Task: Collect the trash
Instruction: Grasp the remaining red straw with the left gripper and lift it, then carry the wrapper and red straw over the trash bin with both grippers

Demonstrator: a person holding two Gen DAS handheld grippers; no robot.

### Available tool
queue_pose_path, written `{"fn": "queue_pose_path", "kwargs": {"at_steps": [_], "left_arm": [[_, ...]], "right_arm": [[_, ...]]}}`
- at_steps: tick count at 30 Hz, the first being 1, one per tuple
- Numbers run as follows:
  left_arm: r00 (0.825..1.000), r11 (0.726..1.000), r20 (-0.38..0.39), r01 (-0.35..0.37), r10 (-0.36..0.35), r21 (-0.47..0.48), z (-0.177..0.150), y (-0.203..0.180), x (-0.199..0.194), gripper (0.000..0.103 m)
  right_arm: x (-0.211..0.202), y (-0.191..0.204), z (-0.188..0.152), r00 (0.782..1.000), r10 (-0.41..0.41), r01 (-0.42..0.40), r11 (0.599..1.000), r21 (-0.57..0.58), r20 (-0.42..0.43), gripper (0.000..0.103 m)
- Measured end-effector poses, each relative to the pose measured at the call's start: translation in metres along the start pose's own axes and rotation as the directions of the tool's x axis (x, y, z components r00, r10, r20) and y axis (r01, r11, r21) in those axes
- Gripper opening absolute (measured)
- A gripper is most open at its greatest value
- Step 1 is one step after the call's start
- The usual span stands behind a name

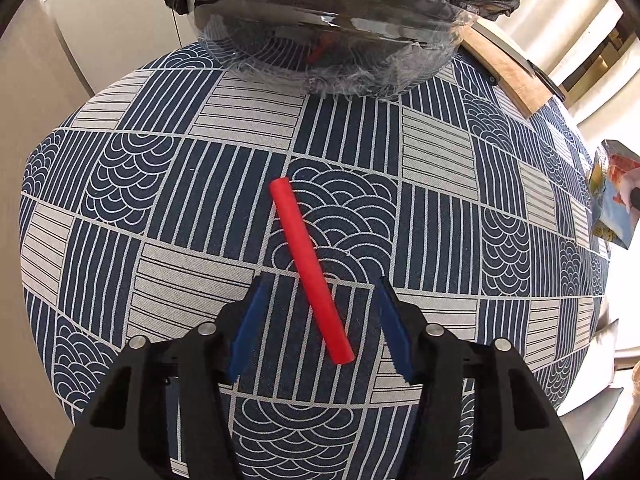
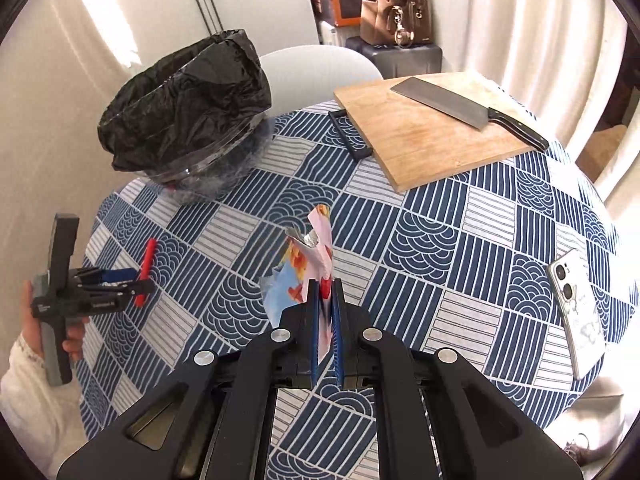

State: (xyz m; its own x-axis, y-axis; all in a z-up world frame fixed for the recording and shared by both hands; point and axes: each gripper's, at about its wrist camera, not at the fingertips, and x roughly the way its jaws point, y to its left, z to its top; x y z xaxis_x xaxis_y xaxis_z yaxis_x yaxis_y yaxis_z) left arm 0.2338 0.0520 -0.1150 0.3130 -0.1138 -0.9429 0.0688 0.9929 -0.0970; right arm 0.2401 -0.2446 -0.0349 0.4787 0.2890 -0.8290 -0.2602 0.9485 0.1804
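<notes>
The left tool (image 1: 320,284) hangs over a surface (image 1: 440,152) covered in a blue patterned cloth, jaws wide apart with nothing held. A red tube (image 1: 310,268) lies between its blue fingers, slanting from 11 to 5 o'clock. At 12 o'clock sits a bowl lined with a black bag (image 2: 184,108). The right tool (image 2: 325,280) is clamped on a crumpled wrapper (image 2: 304,268), raised above the cloth.

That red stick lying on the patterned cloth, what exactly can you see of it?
The red straw is a short, straight, matte tube of even thickness with blunt ends, looking like paper or plastic. It lies flat and diagonal on the blue-and-white tablecloth, touching only the cloth. Its near half sits between the open blue fingers of the left gripper, which do not touch it. The bag-lined bin stands beyond its far end.
</notes>
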Motion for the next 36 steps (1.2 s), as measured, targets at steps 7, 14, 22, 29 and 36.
{"fn": "queue_pose_path", "kwargs": {"at_steps": [7, 14, 22, 29, 36], "left_arm": [[0.997, 0.998, 0.048, -0.062, 0.063, -0.027, -0.009, 0.008, -0.005, 0.012], [0.996, 0.996, 0.059, -0.064, 0.068, -0.061, -0.027, 0.022, -0.019, 0.012], [0.99, 0.995, 0.127, -0.046, 0.058, -0.094, -0.043, 0.035, -0.054, 0.012], [0.982, 0.996, 0.182, -0.037, 0.051, -0.078, -0.037, 0.016, -0.079, 0.012], [0.964, 0.988, 0.241, -0.083, 0.112, -0.126, -0.031, 0.001, -0.115, 0.012]], "right_arm": [[-0.006, -0.006, 0.003, 1.0, -0.008, 0.008, 1.0, 0.025, 0.027, 0.007], [-0.015, -0.007, 0.0, 0.999, 0.007, -0.008, 1.0, 0.027, 0.052, 0.007], [-0.03, -0.003, 0.0, 0.997, 0.03, -0.03, 1.0, 0.006, 0.078, 0.006], [-0.056, -0.005, 0.011, 0.989, 0.065, -0.065, 0.998, -0.003, 0.133, 0.006], [-0.065, -0.012, 0.033, 0.976, 0.152, -0.141, 0.987, -0.078, 0.154, 0.006]]}}
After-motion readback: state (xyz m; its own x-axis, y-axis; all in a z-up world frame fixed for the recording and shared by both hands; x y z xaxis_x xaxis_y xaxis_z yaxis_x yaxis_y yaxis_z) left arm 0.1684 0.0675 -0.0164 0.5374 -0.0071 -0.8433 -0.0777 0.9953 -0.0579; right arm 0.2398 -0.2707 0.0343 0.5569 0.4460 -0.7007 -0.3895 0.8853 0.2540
